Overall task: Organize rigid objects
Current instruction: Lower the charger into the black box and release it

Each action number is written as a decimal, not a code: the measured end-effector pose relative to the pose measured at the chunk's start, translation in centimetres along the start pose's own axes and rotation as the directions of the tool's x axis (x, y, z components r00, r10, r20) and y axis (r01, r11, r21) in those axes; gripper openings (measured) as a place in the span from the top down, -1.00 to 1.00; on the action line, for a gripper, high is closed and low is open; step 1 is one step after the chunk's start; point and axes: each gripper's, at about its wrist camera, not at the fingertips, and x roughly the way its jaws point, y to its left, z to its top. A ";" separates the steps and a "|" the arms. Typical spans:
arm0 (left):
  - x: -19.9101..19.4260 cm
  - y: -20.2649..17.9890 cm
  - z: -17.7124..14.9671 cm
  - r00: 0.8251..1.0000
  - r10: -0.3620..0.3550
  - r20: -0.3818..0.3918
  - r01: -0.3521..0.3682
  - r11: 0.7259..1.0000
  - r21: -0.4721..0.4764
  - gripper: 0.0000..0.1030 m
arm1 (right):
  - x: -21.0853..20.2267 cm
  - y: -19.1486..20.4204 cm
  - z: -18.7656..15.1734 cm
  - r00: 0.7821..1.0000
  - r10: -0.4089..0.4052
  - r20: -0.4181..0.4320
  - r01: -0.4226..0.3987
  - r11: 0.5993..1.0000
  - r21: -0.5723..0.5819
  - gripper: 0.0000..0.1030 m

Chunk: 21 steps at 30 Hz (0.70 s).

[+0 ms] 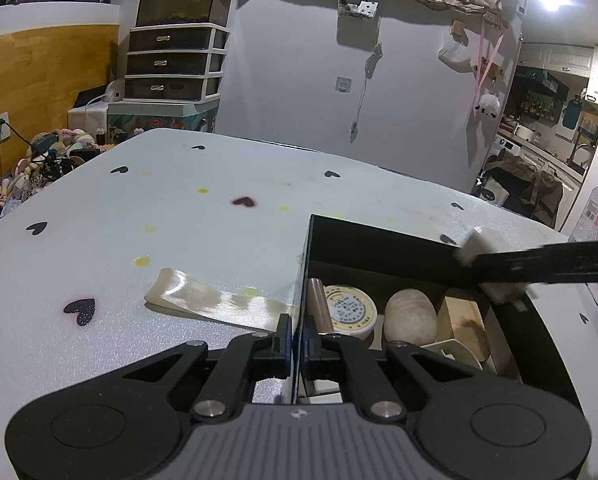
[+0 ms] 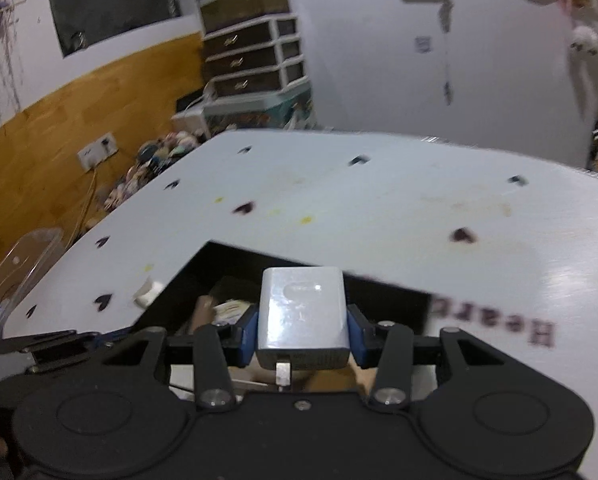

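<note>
the right gripper [image 2: 302, 334] clamps a white charger block [image 2: 302, 316] at the lower centre of its frame, above the open black box [image 2: 187, 276]. the left gripper [image 1: 297, 338], at the bottom centre of its frame, is closed on the box's thin wall [image 1: 303, 280], with a round tin [image 1: 349, 308], a stone [image 1: 410, 316] and a wooden block [image 1: 465, 322] inside.

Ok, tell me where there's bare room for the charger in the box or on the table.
The table is bare beyond the ribbon and left of the box. The box's far part looks free; its near end is crowded: tube, round tin, stone, wooden block.
</note>
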 end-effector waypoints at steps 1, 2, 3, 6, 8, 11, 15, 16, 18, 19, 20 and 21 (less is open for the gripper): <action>0.0 0.0 0.0 1.000 0.000 0.000 0.000 1.000 0.001 0.91 | 0.8 0.7 0.1 1.000 0.012 -0.022 -0.012 1.000 0.000 0.11; 0.0 0.0 0.0 1.000 0.001 0.000 -0.001 1.000 0.001 0.91 | 1.4 1.2 0.2 0.999 0.018 -0.041 -0.018 1.000 0.000 0.11; 0.0 0.0 0.0 1.000 0.001 0.000 -0.001 1.000 0.001 0.91 | 2.2 1.8 0.4 0.998 0.017 -0.060 -0.017 1.000 -0.004 0.11; 0.0 0.0 0.0 1.000 0.000 -0.001 0.000 1.000 0.000 0.91 | 4.1 3.4 0.7 0.996 0.011 -0.093 -0.014 1.000 -0.025 0.11; 0.0 -0.2 0.0 1.000 0.000 -0.002 0.000 1.000 0.002 0.91 | 5.2 4.0 0.9 0.993 0.021 -0.113 -0.025 0.999 -0.027 0.11; 0.0 -0.3 0.0 1.000 -0.004 -0.003 0.004 1.000 0.003 0.91 | 6.4 4.7 0.9 0.992 0.007 -0.127 -0.011 0.999 -0.037 0.11; -0.1 -0.2 0.1 1.000 -0.008 -0.004 0.008 1.000 0.001 0.91 | 6.8 4.7 0.9 0.992 -0.011 -0.125 0.008 1.000 -0.028 0.07; -0.1 -0.3 0.1 1.000 -0.008 -0.004 0.008 1.000 0.002 0.91 | 6.7 4.7 1.0 0.993 -0.013 -0.115 0.010 1.000 -0.028 0.02; -0.1 -0.3 0.1 1.000 -0.008 -0.005 0.008 1.000 0.003 0.91 | 6.2 4.8 1.1 0.995 -0.007 -0.099 0.003 0.999 -0.039 -0.04; -0.1 -0.2 0.1 1.000 -0.008 -0.005 0.008 1.000 0.003 0.91 | 6.0 4.8 1.1 0.996 -0.005 -0.094 0.001 0.999 -0.042 -0.08; -0.1 -0.2 0.1 1.000 -0.007 -0.005 0.007 1.000 0.003 0.91 | 5.8 4.9 1.1 0.996 -0.003 -0.091 -0.001 0.999 -0.043 -0.09; -0.1 -0.3 0.1 1.000 -0.006 -0.005 0.006 1.000 0.003 0.91 | 5.6 4.8 1.1 0.996 -0.003 -0.090 -0.001 0.999 -0.042 -0.10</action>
